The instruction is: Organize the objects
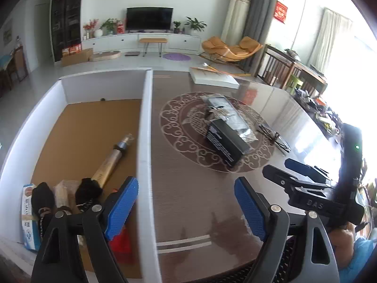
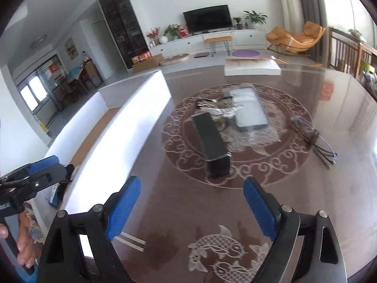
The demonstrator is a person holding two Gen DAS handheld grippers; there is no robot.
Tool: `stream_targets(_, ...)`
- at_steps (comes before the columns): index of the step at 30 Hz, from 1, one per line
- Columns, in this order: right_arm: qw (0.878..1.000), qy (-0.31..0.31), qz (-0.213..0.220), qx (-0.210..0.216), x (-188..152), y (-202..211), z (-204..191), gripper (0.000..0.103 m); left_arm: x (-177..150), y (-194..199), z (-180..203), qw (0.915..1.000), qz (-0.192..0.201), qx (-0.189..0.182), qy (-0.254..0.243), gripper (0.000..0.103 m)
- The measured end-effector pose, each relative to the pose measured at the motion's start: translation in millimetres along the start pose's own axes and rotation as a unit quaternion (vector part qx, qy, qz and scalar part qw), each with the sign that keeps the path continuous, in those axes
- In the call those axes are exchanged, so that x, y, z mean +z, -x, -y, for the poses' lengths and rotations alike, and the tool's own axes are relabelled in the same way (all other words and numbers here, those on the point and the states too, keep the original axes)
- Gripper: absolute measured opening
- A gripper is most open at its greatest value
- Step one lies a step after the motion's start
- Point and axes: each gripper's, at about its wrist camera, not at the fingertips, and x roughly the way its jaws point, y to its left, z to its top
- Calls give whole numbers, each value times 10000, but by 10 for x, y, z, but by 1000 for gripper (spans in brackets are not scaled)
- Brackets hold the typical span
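The white-walled cardboard-floored box (image 1: pixel 145 122) is sitting leftmost, already holding a tan cylindrical tube (image 1: pixel 110 160). The left claw (image 1: pixel 186 202) and right claw (image 2: pixel 192 205) are both hanging apart, empty. The black rectangular carton (image 2: pixel 213 141), crinkly plastic-wrapped packet (image 2: pixel 251 110) and thin-framed spectacles (image 2: pixel 313 139) are lying touching or close together on the brown patterned tabletop (image 2: pixel 294 184); grabbing the carton risks dragging the packet.

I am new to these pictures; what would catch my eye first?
First, the two wide-open blue-padded jaws of each gripper, left gripper and right gripper, empty above the brown table. Next, the black box on the round fish pattern at the table's middle, and the white tray at the left holding a long bottle.
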Motion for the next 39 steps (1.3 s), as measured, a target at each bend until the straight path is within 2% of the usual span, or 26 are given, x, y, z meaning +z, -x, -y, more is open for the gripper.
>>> stream_targets(4, 9941, -556, -307, -880, -93, -126, 702, 89, -145, -446, 577, 9984, -349, -188, -399, 88)
stream_targets(6, 9886, -665, -570, -1221, -114, -216, 946, 89, -223, -756, 706, 9979, -508, 15, -410, 88)
stream_targets(9, 9817, -648, -820, -1592, -163, -324, 1142, 89, -290, -1203, 745, 9955, -753, 450, -372, 88)
stream_targets(14, 9763, -580, -801, -1926, -249, -399, 1234, 90, -381, -1410, 674, 9939, -882, 647, -153, 88)
stream_targets(16, 9776, -644, -745, -1858, -241, -390, 1271, 90, -380, -1476, 657, 9932, -938, 684, -106, 88)
stream_targets(19, 9749, -723, -702, -1983, -233, -383, 1305, 90, -395, -1504, 676, 9923, -896, 825, -222, 88)
stream_targets(22, 9736, -752, -705, -2035, -216, -425, 1310, 95, -388, -1525, 679, 9929, -834, 826, -210, 91)
stream_targets(24, 9724, -731, -729, -2092, -212, -458, 1304, 102, -380, -1558, 680, 9930, -805, 834, -205, 99)
stream_targets(26, 9718, -751, -697, -2124, -203, -498, 1310, 103, -361, -1604, 664, 9931, -788, 847, -172, 103)
stream_targets(30, 9714, -751, -390, -2220, -142, -561, 1385, 103, -301, -1666, 654, 9940, -628, 890, -124, 103)
stream_targets(39, 9783, -443, -388, -1987, 133, -754, 1562, 103, -255, -1720, 643, 9943, -488, 942, -54, 103)
